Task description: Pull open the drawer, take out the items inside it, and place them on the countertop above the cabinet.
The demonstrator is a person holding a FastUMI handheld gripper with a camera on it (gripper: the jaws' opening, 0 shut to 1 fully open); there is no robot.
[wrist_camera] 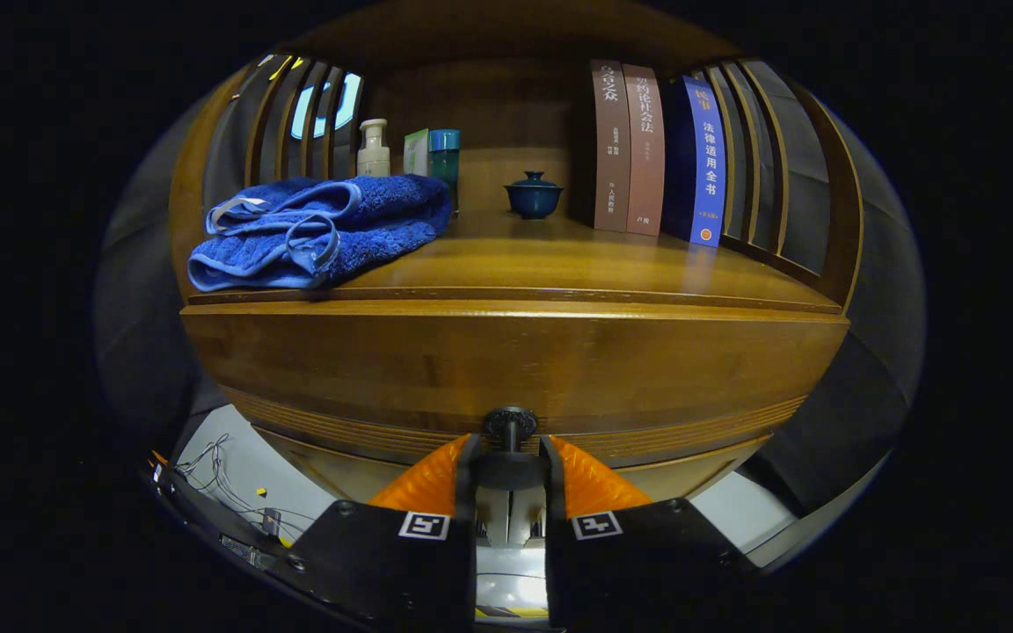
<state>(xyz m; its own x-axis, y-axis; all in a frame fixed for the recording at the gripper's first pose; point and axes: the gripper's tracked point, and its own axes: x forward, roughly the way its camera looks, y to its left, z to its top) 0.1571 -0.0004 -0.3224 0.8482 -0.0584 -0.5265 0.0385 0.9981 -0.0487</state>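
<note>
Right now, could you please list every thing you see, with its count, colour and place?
folded terry towel: one, blue, on the countertop beside the slatted side.
pump bottle: one, cream, behind the towel.
small box: one, green and white, beside the bottle.
cylindrical container: one, teal, next to the box.
lidded ceramic cup: one, dark blue, mid-countertop.
upright books: three, two brown, one blue, beyond the cup.
wooden drawer front: one, brown, below the countertop.
round drawer knob: one, dark, between the fingers.
gripper: one, closed around the knob.
</note>
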